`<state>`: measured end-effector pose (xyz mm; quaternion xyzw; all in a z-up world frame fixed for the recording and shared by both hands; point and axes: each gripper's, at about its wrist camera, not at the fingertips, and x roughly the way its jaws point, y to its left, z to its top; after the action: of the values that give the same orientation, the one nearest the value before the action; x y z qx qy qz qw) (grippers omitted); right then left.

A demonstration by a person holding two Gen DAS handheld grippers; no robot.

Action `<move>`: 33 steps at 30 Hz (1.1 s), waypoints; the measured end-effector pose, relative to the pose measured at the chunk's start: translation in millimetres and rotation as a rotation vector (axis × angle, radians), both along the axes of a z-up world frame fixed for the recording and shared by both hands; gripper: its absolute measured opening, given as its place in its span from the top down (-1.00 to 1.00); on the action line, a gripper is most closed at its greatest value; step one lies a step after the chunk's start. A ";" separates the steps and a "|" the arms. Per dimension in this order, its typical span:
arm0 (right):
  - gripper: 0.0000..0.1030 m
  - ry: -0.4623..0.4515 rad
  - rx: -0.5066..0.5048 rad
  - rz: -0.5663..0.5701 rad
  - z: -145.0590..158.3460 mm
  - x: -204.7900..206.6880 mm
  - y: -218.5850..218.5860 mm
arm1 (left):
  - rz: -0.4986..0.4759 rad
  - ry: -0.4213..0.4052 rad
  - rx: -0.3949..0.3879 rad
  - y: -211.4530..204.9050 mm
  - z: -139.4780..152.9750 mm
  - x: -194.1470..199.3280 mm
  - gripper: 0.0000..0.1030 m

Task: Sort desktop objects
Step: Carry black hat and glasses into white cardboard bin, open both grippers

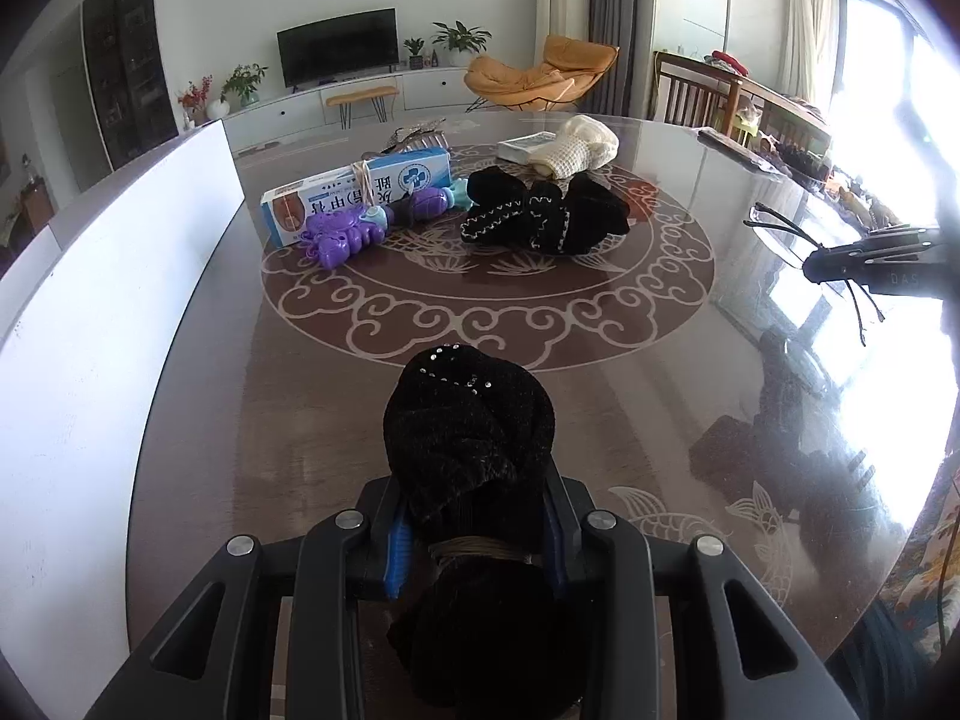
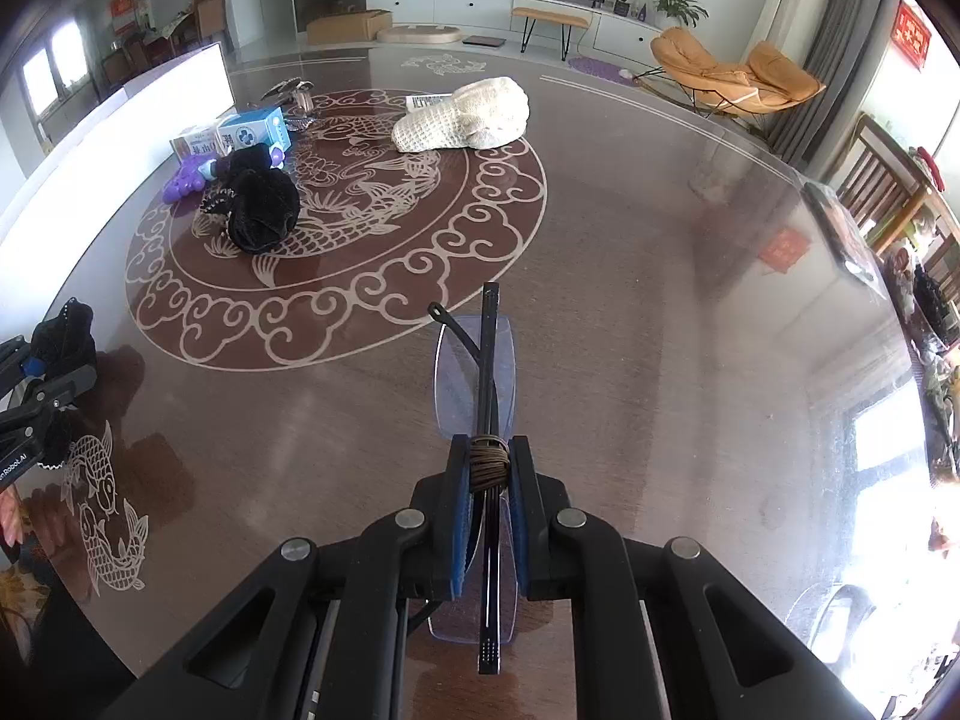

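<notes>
My left gripper (image 1: 477, 540) is shut on a black sequinned knit bundle (image 1: 468, 420), tied with a rubber band, held above the table. It also shows at the left edge of the right wrist view (image 2: 63, 333). My right gripper (image 2: 489, 474) is shut on folded rimless glasses (image 2: 477, 372) bound with a brown band. The right gripper and glasses show at the right of the left wrist view (image 1: 840, 258). On the table lie another black knit bundle (image 1: 540, 213), a purple toy (image 1: 360, 228), a blue-white box (image 1: 360, 183) and a cream knit bundle (image 1: 579, 147).
The round glass table (image 2: 630, 276) has a brown scroll medallion. A white board (image 1: 90, 330) stands along its left side. A small white packet (image 1: 525, 147) and a dark hair clip (image 2: 291, 90) lie at the far side. Chairs stand beyond the right edge.
</notes>
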<state>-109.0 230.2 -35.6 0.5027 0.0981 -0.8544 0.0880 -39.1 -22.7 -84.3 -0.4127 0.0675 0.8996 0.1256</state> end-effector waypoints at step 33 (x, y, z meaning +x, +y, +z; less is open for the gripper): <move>0.75 0.113 -0.332 0.543 132.4 2.1 -360.3 | 0.488 0.107 0.127 -292.0 108.6 16.4 0.35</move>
<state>-106.9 -130.1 96.8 0.3887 0.0927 -0.8306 0.3879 -22.7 -314.8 24.4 -0.3598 -0.0842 0.9263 -0.0731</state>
